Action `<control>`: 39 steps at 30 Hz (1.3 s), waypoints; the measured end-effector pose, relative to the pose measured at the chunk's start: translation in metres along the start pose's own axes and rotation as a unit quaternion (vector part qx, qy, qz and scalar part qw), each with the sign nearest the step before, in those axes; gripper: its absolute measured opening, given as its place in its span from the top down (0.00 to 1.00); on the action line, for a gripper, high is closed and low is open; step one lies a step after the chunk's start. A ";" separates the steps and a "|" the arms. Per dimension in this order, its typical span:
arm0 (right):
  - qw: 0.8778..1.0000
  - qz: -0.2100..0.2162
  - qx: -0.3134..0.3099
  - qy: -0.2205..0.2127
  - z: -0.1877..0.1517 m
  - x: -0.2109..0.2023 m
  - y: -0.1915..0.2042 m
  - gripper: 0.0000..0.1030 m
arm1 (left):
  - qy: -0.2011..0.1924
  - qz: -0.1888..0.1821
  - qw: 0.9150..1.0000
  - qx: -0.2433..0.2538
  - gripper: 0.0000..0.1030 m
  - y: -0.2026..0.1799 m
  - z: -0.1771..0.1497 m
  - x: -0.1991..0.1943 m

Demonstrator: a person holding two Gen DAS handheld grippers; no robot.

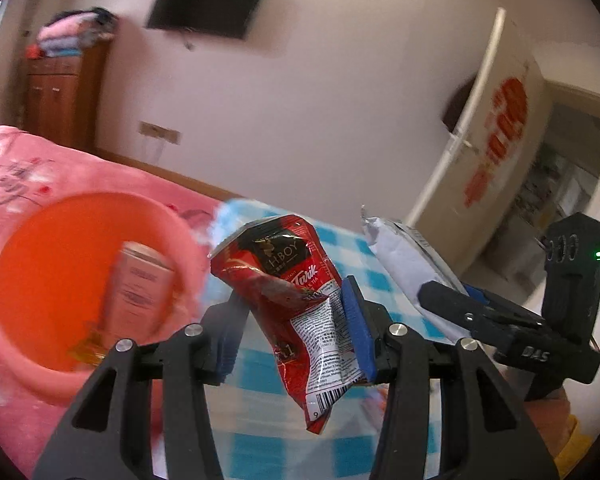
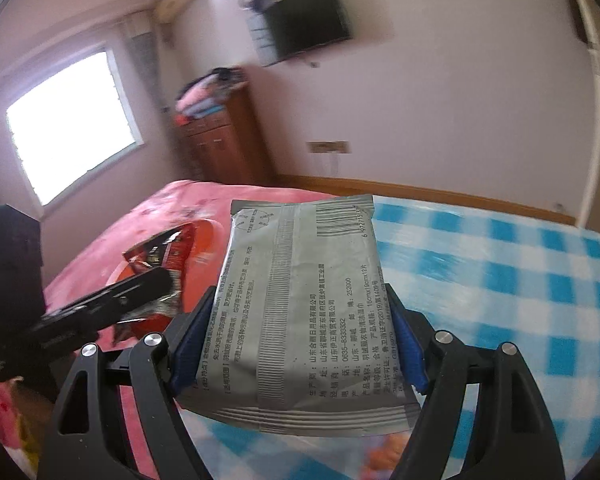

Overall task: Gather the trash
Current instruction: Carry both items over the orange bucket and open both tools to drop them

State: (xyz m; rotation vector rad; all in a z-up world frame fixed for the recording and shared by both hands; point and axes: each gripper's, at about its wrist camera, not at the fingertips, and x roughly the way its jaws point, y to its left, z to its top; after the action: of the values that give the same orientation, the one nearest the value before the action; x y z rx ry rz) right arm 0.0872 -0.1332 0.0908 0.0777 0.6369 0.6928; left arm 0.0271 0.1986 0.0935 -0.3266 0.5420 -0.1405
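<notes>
the left gripper (image 1: 296, 332) is clamped on a crinkled, glossy red sachet (image 1: 300, 300), held up just right of the round orange plastic basin (image 1: 28, 248) on the fuzzy pink blanket (image 1: 12, 160). the right gripper (image 2: 296, 344) pinches a flat, matte grey foil packet (image 2: 300, 300) by its edges above the blue checked cloth (image 2: 500, 280).

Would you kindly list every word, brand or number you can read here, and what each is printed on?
"Tarik": red sachet in the left gripper.
"...HBOY": same sachet, first letters creased away.
"DAS": right gripper.
"0635-8333332", "252000": grey packet in the right gripper; Chinese lines there too.
Box in the orange basin: too blurred to read.
</notes>
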 end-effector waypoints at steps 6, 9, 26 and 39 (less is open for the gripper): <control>0.997 0.068 -0.044 0.011 0.029 0.039 0.061 0.24 | -0.033 0.084 0.996 -0.025 0.53 0.055 0.014 -0.024; 0.993 0.093 -0.070 0.020 0.039 0.064 0.091 0.24 | -0.036 0.110 0.993 -0.037 0.53 0.074 0.015 -0.027; 0.995 0.095 -0.036 0.012 0.038 0.098 0.097 0.10 | -0.029 0.188 0.979 -0.076 0.14 0.124 0.005 -0.023; 0.998 -0.024 -0.045 -0.031 -0.006 0.031 0.053 0.10 | -0.038 0.155 0.986 -0.038 0.09 0.079 -0.001 -0.025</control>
State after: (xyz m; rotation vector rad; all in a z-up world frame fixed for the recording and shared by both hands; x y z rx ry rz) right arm 0.0711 -0.0737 0.0841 -0.0003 0.5460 0.6686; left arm 0.0094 0.2782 0.0775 -0.3166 0.5162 0.1939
